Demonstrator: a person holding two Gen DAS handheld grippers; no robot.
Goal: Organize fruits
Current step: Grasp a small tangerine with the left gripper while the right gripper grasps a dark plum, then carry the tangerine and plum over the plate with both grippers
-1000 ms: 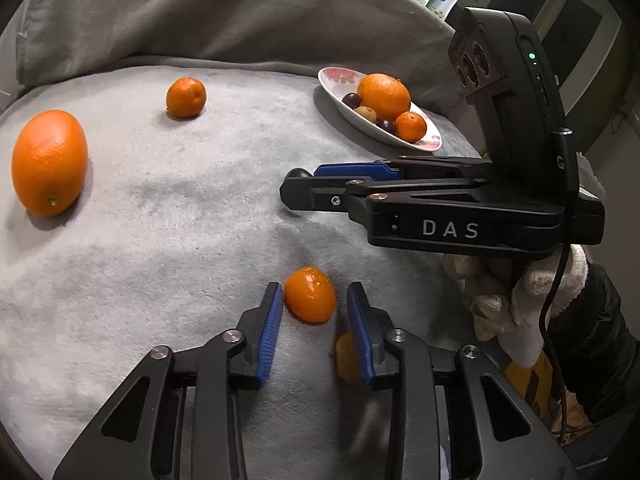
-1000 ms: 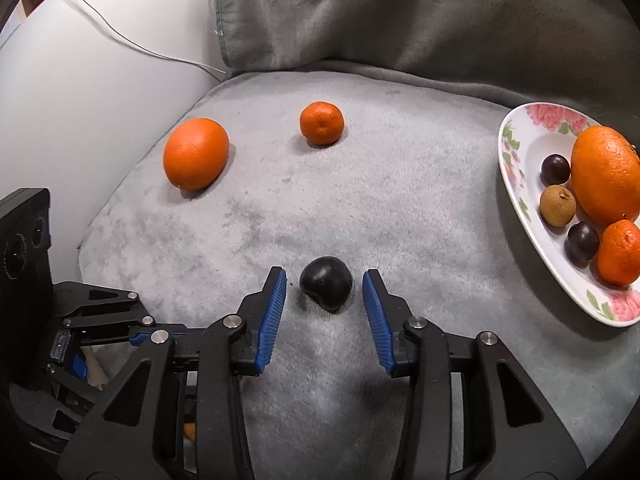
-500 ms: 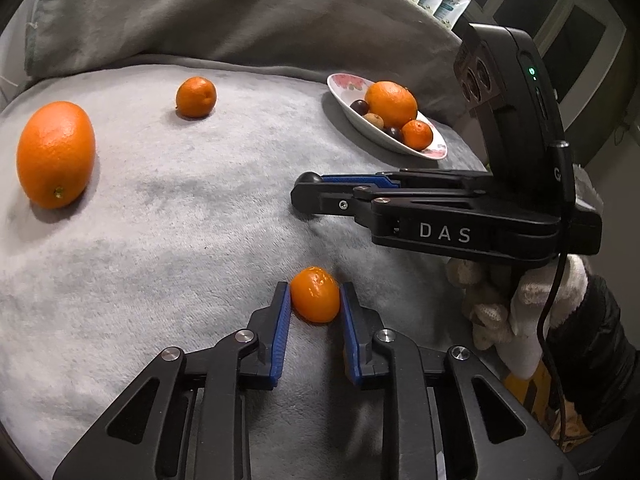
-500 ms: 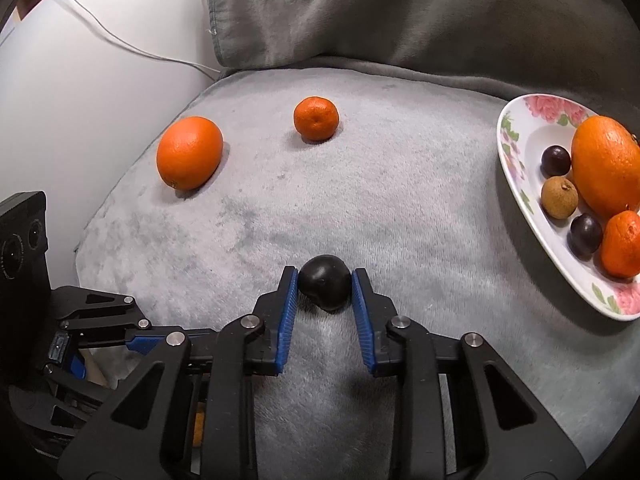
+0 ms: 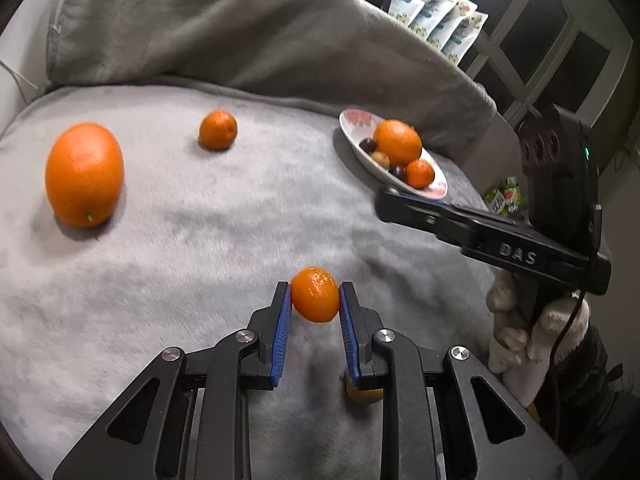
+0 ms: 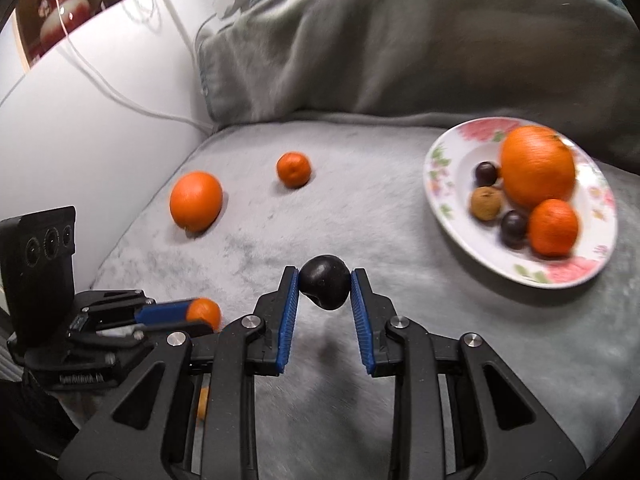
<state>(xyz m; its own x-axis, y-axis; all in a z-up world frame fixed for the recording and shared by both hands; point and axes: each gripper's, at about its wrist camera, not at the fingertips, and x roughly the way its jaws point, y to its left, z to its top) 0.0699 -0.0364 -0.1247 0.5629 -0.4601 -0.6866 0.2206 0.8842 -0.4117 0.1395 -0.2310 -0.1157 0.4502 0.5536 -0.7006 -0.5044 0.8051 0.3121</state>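
Left gripper (image 5: pixel 315 296) pinches a kumquat (image 5: pixel 315 294); only the right view shows right gripper (image 6: pixel 325 286) pinching a dark plum (image 6: pixel 325 287).

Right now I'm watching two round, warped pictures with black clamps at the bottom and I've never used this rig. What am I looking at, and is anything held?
No robot here: a person holds a hand-held gripper in each hand, and each picture comes from a fisheye camera on one gripper, looking along its two blue-padded fingers. In the left wrist view, the left gripper is shut on a small orange fruit; the other tool, in a gloved hand, shows at right. In the right wrist view, the right gripper is shut on a dark round fruit. On the grey blanket lie a large orange and a mandarin. The flowered plate already holds five fruits.
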